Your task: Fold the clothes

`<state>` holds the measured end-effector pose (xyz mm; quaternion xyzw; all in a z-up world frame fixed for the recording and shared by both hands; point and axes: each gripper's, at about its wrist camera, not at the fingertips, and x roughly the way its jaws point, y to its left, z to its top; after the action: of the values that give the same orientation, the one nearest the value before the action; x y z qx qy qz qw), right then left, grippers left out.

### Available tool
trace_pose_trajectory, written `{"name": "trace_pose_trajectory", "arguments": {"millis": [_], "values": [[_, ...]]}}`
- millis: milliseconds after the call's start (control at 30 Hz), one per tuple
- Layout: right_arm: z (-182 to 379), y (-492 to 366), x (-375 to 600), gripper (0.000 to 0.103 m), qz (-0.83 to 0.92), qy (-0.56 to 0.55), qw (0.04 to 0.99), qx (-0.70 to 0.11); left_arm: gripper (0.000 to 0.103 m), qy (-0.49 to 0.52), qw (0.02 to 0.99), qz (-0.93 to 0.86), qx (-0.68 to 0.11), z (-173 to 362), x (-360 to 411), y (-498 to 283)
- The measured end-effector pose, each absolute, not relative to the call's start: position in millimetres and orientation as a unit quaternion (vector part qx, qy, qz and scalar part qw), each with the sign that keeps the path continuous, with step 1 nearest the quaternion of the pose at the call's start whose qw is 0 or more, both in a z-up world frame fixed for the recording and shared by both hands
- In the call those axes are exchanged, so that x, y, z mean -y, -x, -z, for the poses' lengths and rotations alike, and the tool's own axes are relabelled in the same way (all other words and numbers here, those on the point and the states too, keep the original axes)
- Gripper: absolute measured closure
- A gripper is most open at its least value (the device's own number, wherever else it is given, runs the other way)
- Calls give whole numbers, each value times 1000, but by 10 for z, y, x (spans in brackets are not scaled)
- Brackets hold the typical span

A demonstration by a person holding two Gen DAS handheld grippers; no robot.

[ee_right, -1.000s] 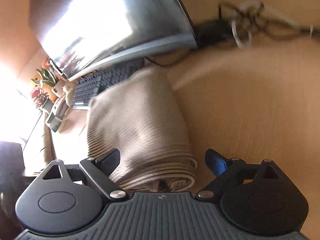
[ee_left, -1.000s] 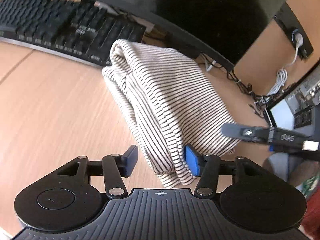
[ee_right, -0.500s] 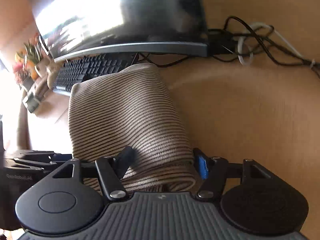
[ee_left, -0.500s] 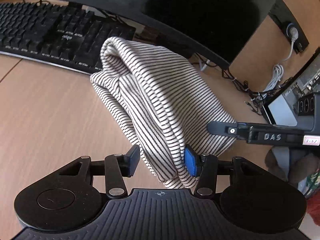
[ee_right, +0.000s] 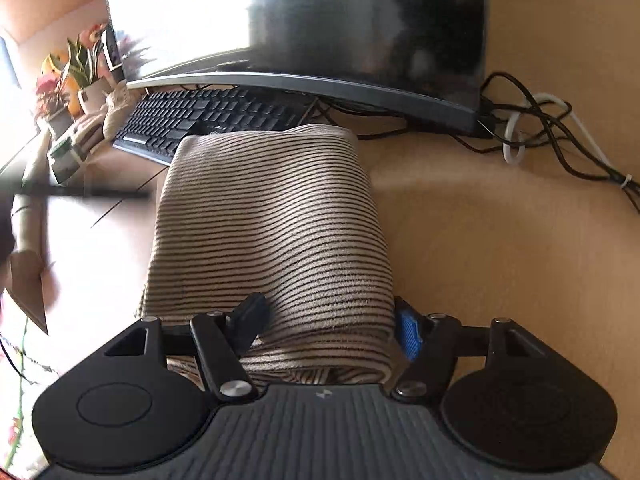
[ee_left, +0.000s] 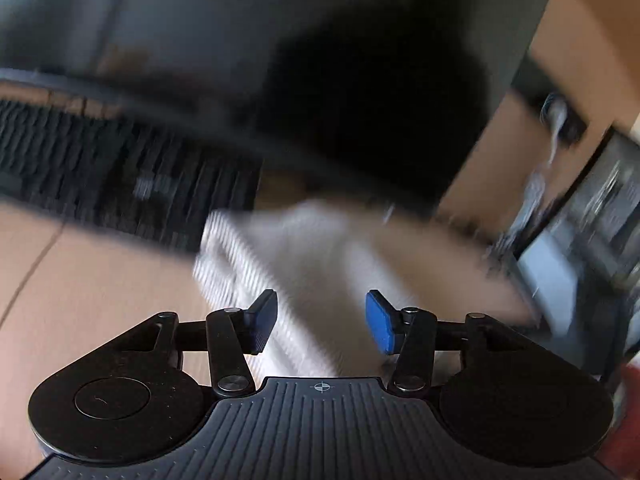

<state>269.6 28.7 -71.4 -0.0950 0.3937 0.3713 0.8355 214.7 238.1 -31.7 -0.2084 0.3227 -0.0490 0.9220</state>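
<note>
A folded cream garment with thin dark stripes [ee_right: 272,220] lies on the wooden desk [ee_right: 500,240], its far end against the keyboard. My right gripper [ee_right: 330,326] is shut on the thick near end of the fold, one pad pressing each side. The left wrist view is badly motion-blurred. There the striped garment [ee_left: 288,260] shows as a pale smear beyond my left gripper [ee_left: 320,320], whose pads stand apart and open. A blurred dark bar [ee_right: 80,192] left of the garment in the right wrist view looks like the left gripper.
A curved monitor [ee_right: 320,20] stands at the back with a black keyboard [ee_right: 208,116] under it. Tangled cables [ee_right: 540,128] lie at the back right. Potted plants [ee_right: 72,68] and small items crowd the far left. Bare desk lies right of the garment.
The right gripper has closed on the near end of the fold and holds it still. The left gripper has swung quickly away from the garment's near corner, with its pad gap unchanged.
</note>
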Motion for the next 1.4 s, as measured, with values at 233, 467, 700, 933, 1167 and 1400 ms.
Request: {"name": "trace_pose_trajectory", "arguments": {"millis": [233, 467, 700, 933, 1167, 1400], "values": [[443, -2483, -416, 23, -355, 177, 861, -319, 53, 177, 918, 11, -355, 542, -2453, -2651], [602, -2130, -857, 19, -406, 249, 832, -284, 52, 177, 914, 6, -365, 689, -2485, -2692], [719, -2210, -962, 11, -413, 239, 826, -302, 51, 194, 911, -5, -364, 720, -2495, -2704], [522, -2353, -744, 0, -433, 160, 825, -327, 30, 189, 918, -88, -338, 503, -1987, -2145], [237, -2396, 30, 0, -454, 77, 827, -322, 5, 180, 917, -181, -307, 251, -1401, -1491], [110, -2225, 860, 0, -465, 78, 838, -275, 0, 180, 904, -288, -260, 104, -601, -779]]}}
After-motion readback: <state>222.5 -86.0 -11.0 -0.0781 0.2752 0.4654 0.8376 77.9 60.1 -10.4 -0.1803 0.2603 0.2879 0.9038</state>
